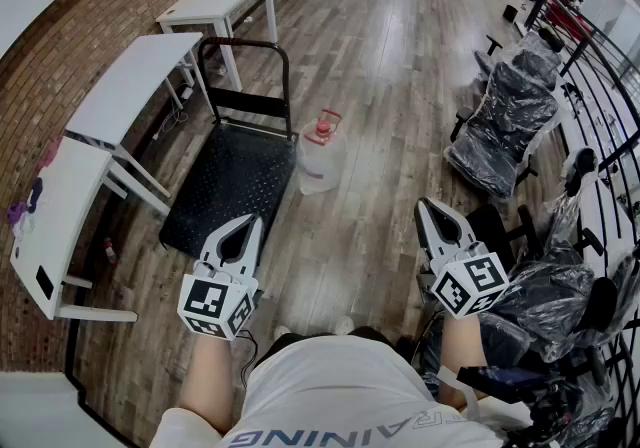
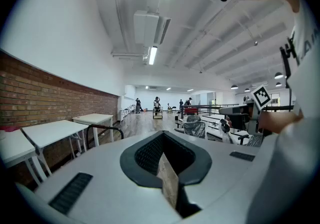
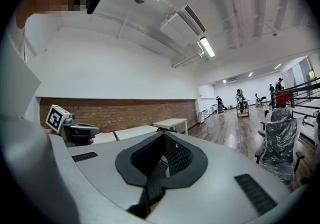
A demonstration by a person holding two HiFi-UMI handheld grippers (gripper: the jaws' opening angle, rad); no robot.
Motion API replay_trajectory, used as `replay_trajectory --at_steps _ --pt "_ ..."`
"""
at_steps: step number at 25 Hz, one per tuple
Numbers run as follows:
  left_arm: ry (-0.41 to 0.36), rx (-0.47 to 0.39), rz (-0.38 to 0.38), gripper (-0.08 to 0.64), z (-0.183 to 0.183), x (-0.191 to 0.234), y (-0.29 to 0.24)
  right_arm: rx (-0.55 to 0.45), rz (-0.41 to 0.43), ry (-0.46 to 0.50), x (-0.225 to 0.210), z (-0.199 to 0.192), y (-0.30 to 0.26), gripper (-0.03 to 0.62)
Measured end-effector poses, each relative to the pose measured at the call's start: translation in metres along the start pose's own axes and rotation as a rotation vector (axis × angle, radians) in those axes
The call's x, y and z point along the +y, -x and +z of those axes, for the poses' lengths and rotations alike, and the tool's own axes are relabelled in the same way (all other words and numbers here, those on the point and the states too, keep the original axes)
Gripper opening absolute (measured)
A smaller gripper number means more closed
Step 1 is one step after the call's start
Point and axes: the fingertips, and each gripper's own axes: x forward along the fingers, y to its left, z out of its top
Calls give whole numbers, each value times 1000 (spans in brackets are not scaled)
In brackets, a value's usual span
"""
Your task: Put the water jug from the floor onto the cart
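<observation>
A clear water jug (image 1: 320, 158) with a red cap and handle stands upright on the wooden floor, right beside the right edge of the cart. The cart (image 1: 225, 186) is a flat black platform with a dark push handle (image 1: 245, 46) at its far end; nothing lies on it. My left gripper (image 1: 254, 222) hovers over the cart's near right corner, its jaws shut and empty. My right gripper (image 1: 425, 204) is held to the right of the jug and nearer to me, also shut and empty. Both gripper views look level across the room, and the jug is in neither.
White tables (image 1: 130, 86) line the brick wall left of the cart. Plastic-wrapped office chairs (image 1: 505, 121) and a black railing (image 1: 600, 86) stand on the right. The cart handle (image 2: 102, 130) shows in the left gripper view. People stand at the room's far end.
</observation>
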Motion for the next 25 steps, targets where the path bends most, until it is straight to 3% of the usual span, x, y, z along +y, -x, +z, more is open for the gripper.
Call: replay_trajectory --at_steps 9,16,25 --pt "-25 29 24 0 -6 -40 -30 18 9 -60 -59 -16 -1 3" --pt "16 44 86 0 -12 -15 -53 51 32 -61 -77 -29 -27 3" --pt "37 43 43 0 -12 17 -115 74 -27 -41 -112 -26 -66 3"
